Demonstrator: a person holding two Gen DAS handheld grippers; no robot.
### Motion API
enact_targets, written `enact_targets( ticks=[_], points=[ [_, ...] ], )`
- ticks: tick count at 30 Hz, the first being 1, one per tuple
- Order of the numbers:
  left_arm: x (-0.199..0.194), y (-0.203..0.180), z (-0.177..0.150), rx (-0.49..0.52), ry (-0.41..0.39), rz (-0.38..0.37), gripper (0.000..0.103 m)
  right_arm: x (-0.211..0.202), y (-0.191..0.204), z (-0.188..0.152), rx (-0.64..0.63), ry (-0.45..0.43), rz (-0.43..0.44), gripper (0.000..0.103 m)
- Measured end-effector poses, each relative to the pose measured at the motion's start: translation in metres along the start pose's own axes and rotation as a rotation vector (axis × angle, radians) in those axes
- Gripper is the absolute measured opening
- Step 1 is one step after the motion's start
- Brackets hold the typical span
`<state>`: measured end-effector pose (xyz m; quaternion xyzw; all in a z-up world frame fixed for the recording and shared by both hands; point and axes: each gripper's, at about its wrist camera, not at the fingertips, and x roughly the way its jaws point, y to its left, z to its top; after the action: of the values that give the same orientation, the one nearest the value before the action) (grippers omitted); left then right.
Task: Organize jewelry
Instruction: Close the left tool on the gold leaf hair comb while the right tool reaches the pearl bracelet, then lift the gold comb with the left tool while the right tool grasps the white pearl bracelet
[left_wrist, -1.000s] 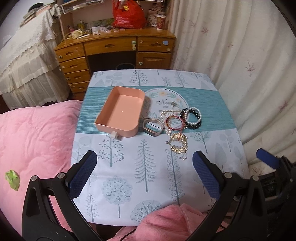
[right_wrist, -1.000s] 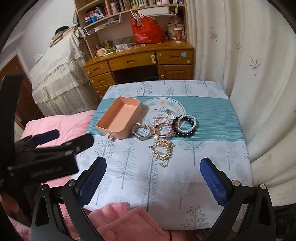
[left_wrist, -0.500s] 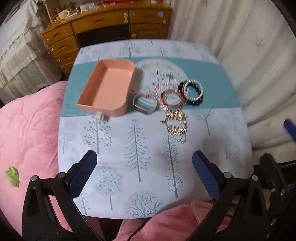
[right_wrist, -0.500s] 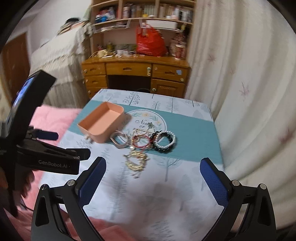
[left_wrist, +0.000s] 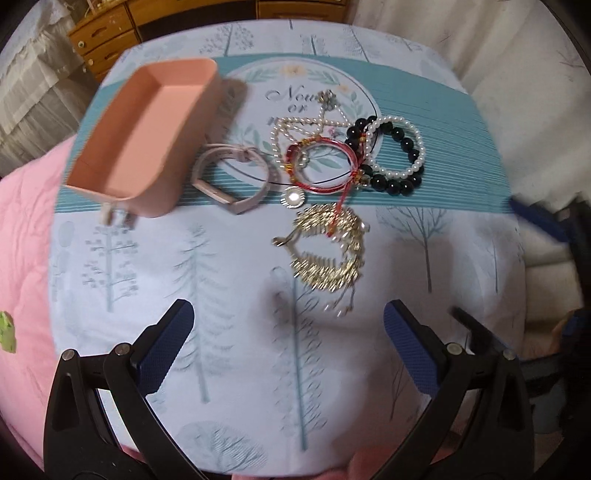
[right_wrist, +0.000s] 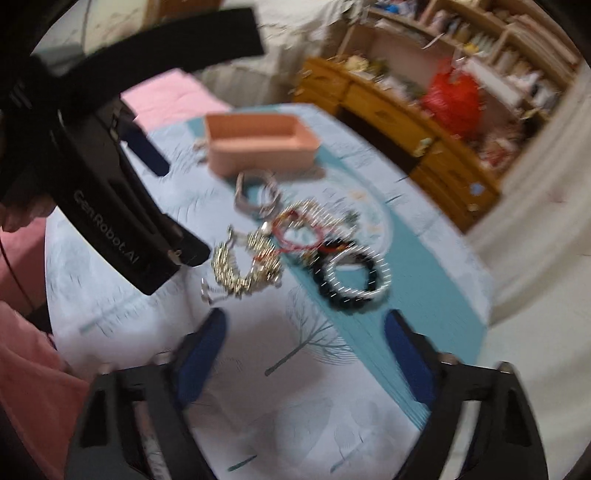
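An empty pink box (left_wrist: 147, 133) (right_wrist: 258, 142) stands on the table's left part. Beside it lies a pink watch band (left_wrist: 231, 177) (right_wrist: 256, 192). To the right lie a pearl necklace (left_wrist: 295, 129), a red bangle (left_wrist: 321, 168) (right_wrist: 295, 229), a black and white bead bracelet (left_wrist: 395, 155) (right_wrist: 354, 277) and a gold chain piece (left_wrist: 328, 247) (right_wrist: 243, 269). My left gripper (left_wrist: 288, 343) is open and empty, just short of the gold piece. My right gripper (right_wrist: 306, 350) is open and empty, near the bead bracelet. The right wrist view is blurred.
The table wears a tree-print cloth with a teal band (left_wrist: 443, 122). A pink quilt (left_wrist: 22, 258) lies to the left. A wooden desk (right_wrist: 399, 110) with a red bag (right_wrist: 450, 99) stands behind; curtains hang at the right. The left gripper's body (right_wrist: 103, 206) crosses the right wrist view.
Both grippers have moved forward and down toward the jewelry. The right gripper has swung in from the right side. The jewelry and box have not moved.
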<state>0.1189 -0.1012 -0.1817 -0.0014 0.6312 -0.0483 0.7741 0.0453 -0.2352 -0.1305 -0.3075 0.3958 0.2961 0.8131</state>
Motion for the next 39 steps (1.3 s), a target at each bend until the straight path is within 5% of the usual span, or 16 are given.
enact_targets(
  ticks=[3,11,16,25,30,32,39],
  points=[
    [0.025,-0.007,0.012,-0.016,0.032,-0.016,0.100,0.042,-0.011,-0.008,-0.024,0.036,0.073,0.062],
    [0.063,-0.017,0.040,0.038,0.055,0.014,0.083,0.094,-0.033,-0.007,-0.050,0.014,0.094,0.046],
    [0.072,-0.019,0.048,0.072,0.066,0.023,0.071,0.104,-0.068,-0.004,0.113,0.000,0.089,0.045],
    [0.075,-0.026,0.055,0.098,0.039,0.028,0.069,0.131,-0.119,-0.005,0.429,0.030,0.144,0.044],
    [0.074,-0.033,0.048,0.101,0.049,0.040,0.069,0.142,-0.138,-0.012,0.628,0.046,0.219,0.021],
    [0.070,-0.036,0.041,0.100,0.051,0.036,0.069,0.145,-0.143,-0.014,0.690,0.041,0.240,0.020],
    [0.050,-0.032,0.043,0.098,0.025,0.015,0.069,0.132,-0.143,-0.007,0.689,0.004,0.211,0.009]
  ],
)
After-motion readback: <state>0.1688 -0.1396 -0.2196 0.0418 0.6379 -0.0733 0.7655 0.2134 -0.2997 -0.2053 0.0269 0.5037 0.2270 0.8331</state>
